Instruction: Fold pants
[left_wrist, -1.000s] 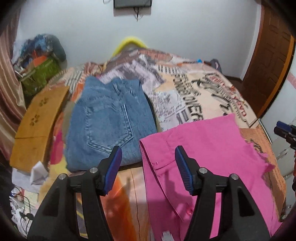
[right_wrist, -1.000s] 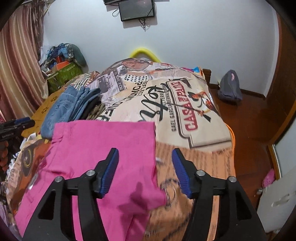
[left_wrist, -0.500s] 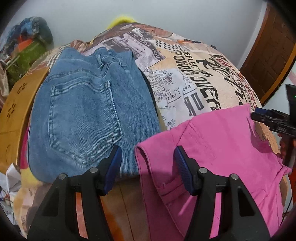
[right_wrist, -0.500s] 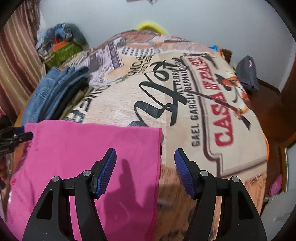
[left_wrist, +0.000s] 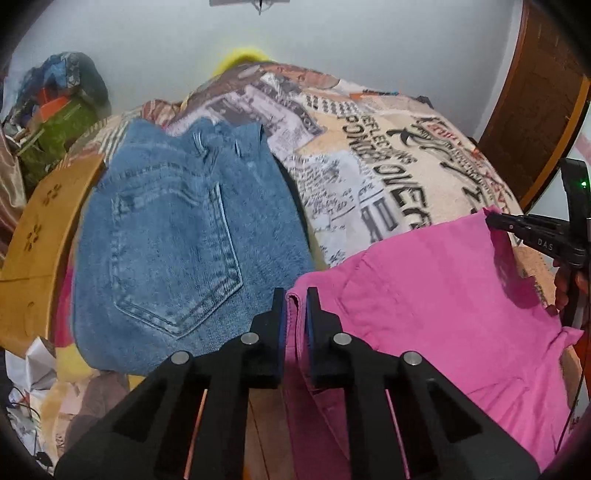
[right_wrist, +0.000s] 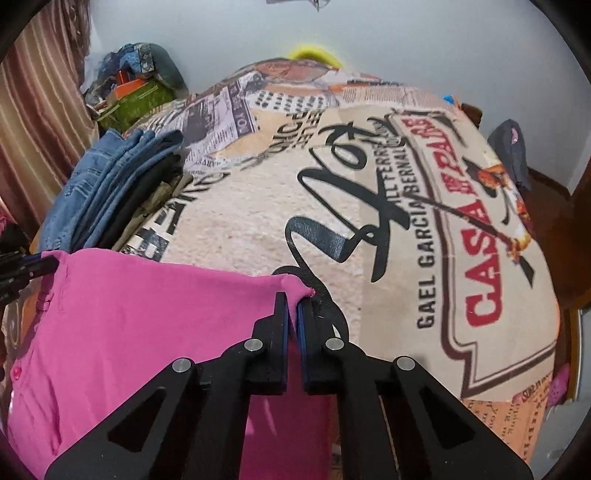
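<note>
While pink pants (left_wrist: 424, 295) lie on bed, L gripper (left_wrist: 295, 295) & R gripper (right_wrist: 293, 299) fingers clamp their corners.

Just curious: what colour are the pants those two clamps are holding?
Bright pink pants, clearest in the left wrist view.

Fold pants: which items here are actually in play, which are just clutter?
In play:
pink pants, far corners pinched
left gripper, shut on the waist corner
right gripper, shut on the other corner

Clutter:
folded jeans atop a stack
printed bedspread
green bag
</note>
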